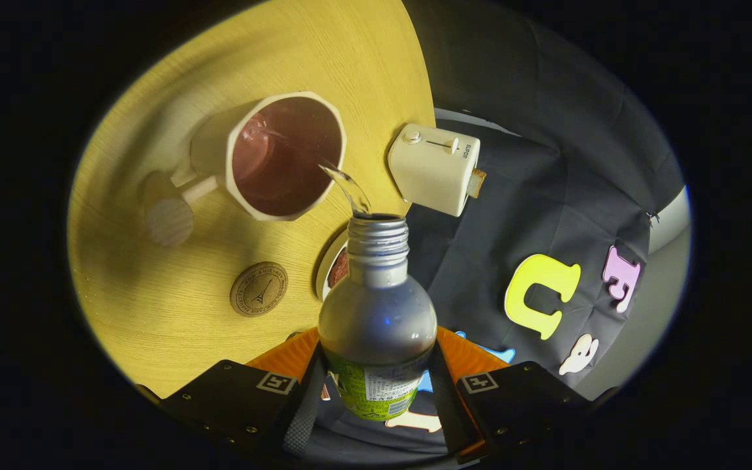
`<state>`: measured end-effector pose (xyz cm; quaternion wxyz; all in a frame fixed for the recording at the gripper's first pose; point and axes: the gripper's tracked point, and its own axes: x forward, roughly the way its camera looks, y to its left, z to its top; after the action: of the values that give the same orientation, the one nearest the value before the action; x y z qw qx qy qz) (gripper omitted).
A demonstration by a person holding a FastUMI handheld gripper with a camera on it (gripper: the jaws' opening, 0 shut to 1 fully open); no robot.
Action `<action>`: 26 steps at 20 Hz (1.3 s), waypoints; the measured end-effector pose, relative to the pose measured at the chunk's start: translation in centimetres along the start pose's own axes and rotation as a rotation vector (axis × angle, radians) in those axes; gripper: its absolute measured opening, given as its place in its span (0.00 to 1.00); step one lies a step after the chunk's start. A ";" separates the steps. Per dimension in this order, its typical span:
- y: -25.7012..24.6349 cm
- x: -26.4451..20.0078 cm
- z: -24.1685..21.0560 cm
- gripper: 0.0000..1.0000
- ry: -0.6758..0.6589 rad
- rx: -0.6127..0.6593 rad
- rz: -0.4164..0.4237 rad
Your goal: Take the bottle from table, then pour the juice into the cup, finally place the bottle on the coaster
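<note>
In the gripper view, we see the claw (376, 385) closed on the bottle (377, 313), with one finger pressing on each side of the lower body near the green label. The bottle is uncapped and tilted so that its threaded neck points away from the fingers toward the cup (278, 153). A thin clear stream of liquid (350, 186) leaves the bottle mouth and arcs over the cup rim into the dark reddish interior. The cup is white, faceted, and has a handle ending in a round wooden knob (168, 220); it stands on the yellow wood-grain tabletop (173, 307), beyond the bottle mouth and to its left. The round cork coaster (259, 288) lies flat on the tabletop, nearer the fingers than the cup and apart from it, left of the bottle body. We note a white dish (333, 267) partly hidden behind the bottle shoulder at the tabletop edge; its contents are too obscured to identify. A white toaster (433, 168) with a slice of bread protruding sits beyond the bottle to the right, at the tabletop edge.
</note>
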<state>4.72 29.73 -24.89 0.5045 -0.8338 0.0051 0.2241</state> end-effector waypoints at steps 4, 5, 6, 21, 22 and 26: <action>0.1 0.2 0.0 0.76 0.004 -0.001 0.010; 0.2 0.2 0.0 0.76 0.004 -0.003 0.009; 0.3 0.1 0.0 0.76 0.006 -0.005 0.010; -0.5 0.3 0.2 0.76 0.002 -0.070 -0.002; -0.5 0.4 0.2 0.76 0.003 -0.073 -0.003; -0.6 0.1 0.3 0.76 0.007 -0.085 -0.007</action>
<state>4.82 30.29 -24.50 0.4692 -0.8554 -0.0059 0.2194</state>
